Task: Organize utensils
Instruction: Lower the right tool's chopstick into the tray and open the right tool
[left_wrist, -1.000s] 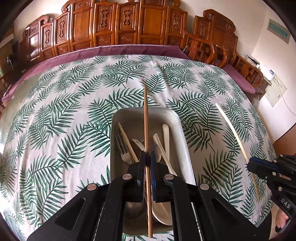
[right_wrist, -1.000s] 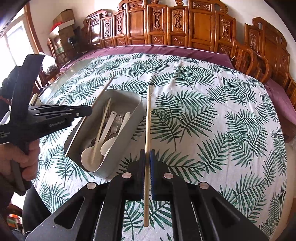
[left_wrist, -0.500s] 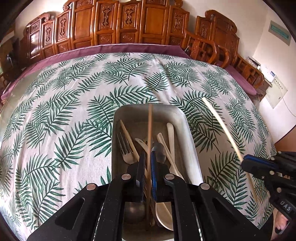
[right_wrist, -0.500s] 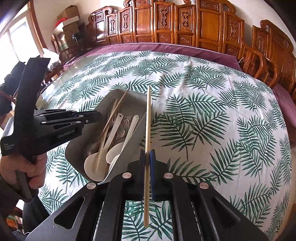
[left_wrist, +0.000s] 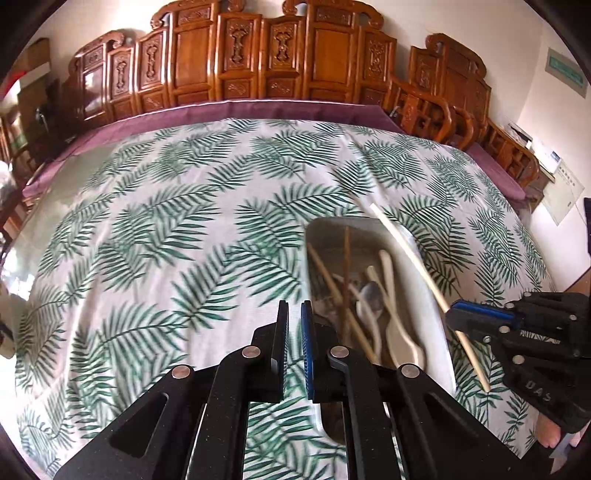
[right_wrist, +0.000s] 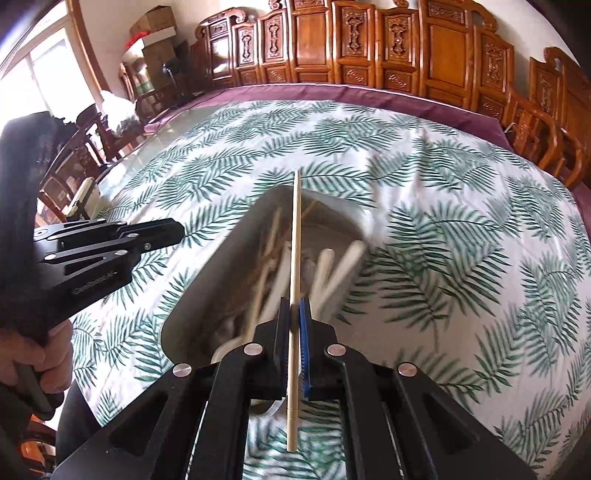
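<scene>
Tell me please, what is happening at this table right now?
A person with two handheld grippers is sorting utensils into a grey tray on the palm-leaf tablecloth. The right gripper is shut on a pale chopstick, held over the tray. The left gripper holds nothing, its jaws slightly apart, beside the tray. A brown chopstick, spoons and other utensils already lie inside.

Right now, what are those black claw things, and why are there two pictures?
They are two hand-held grabbers a person squeezes, each with a camera looking along its fingers. That gives two views of one table with a palm-leaf tablecloth. On it sits a metal tray holding spoons, a fork and chopsticks. The right gripper pinches a pale chopstick over the tray. The left gripper is slightly open and holds nothing.
</scene>
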